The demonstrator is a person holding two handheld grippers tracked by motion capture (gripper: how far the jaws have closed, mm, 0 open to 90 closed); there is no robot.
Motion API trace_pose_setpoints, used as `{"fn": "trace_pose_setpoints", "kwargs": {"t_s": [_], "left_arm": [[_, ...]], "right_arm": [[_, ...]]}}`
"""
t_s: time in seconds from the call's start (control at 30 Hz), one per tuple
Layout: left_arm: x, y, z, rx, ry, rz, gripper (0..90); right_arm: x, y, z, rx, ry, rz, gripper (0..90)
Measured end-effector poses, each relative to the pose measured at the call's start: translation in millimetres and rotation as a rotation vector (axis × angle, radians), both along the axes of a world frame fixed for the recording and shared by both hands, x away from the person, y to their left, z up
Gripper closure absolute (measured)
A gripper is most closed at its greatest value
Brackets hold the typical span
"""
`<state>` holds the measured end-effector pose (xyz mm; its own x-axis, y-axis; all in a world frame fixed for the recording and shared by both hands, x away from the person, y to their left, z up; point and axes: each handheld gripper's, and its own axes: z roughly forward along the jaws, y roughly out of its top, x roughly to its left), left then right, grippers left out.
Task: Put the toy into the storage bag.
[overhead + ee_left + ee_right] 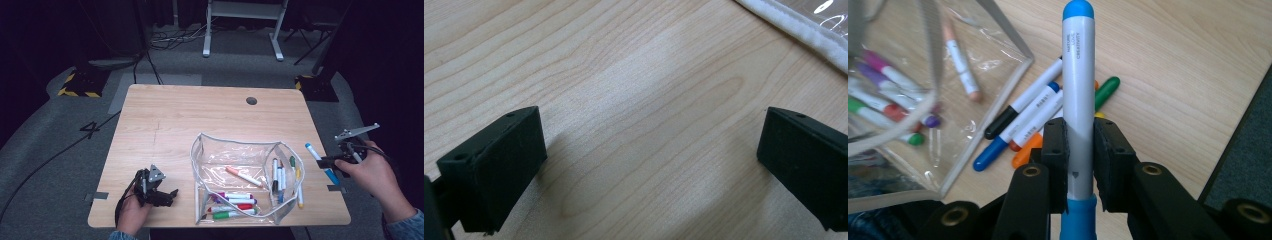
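Markers are what we are handling: we are gripping a light-blue marker (1078, 100) in our right gripper (1079, 165), its two black pads clenched on the white barrel near the lower blue end, the capped tip pointing away from the jaws. In the high view this marker (320, 162) is hanging over the right edge of the tabletop (165, 125), clear of the wood, with the right gripper (334, 161) just outside that edge.

Our left gripper (170, 195) is resting near the front left corner of the tabletop, and in the left gripper view its jaws are standing wide apart with bare wood between them, released and grasping nothing (651, 165).

We are seeing a clear pouch (240, 150) with a grey trim lying open toward the front edge, right of the middle. Several markers are lying inside it (232, 200), one orange-tipped marker (243, 176) among them. A loose cluster of markers (282, 177) is lying at the pouch's right side, between it and the right edge.
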<state>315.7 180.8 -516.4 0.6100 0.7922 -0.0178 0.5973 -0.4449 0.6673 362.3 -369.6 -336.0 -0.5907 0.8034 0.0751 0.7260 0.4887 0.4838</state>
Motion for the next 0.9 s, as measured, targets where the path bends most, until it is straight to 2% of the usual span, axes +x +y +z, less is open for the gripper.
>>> {"fn": "trace_pose_setpoints", "kwargs": {"t_s": [0.23, 0.5, 0.63, 0.83, 0.9], "left_arm": [[0.0, 0.0, 0.0, 0.0, 0.0, 0.0, 0.0], [0.1, 0.2, -0.1, -0.005, 0.001, 0.002, 0.1], [0.0, 0.1, -0.1, -0.004, 0.0, 0.003, 0.1], [0.8, 0.1, -0.2, -0.004, 0.0, 0.004, 0.0], [1.7, 0.5, 0.0, 0.0, -0.003, 0.002, 0.0]], "right_arm": [[-9.4, 21.9, 29.2, 0.019, -0.034, 0.079, 77.5], [-18.7, 60.7, 60.8, 0.008, -0.067, 0.195, 77.5], [-20.6, 81.4, 69.6, 0.001, -0.075, 0.255, 77.5], [-22.8, 113.0, 72.0, -0.01, -0.062, 0.352, 77.5], [-24.0, 123.8, 72.4, -0.029, -0.059, 0.373, 77.5]]}}
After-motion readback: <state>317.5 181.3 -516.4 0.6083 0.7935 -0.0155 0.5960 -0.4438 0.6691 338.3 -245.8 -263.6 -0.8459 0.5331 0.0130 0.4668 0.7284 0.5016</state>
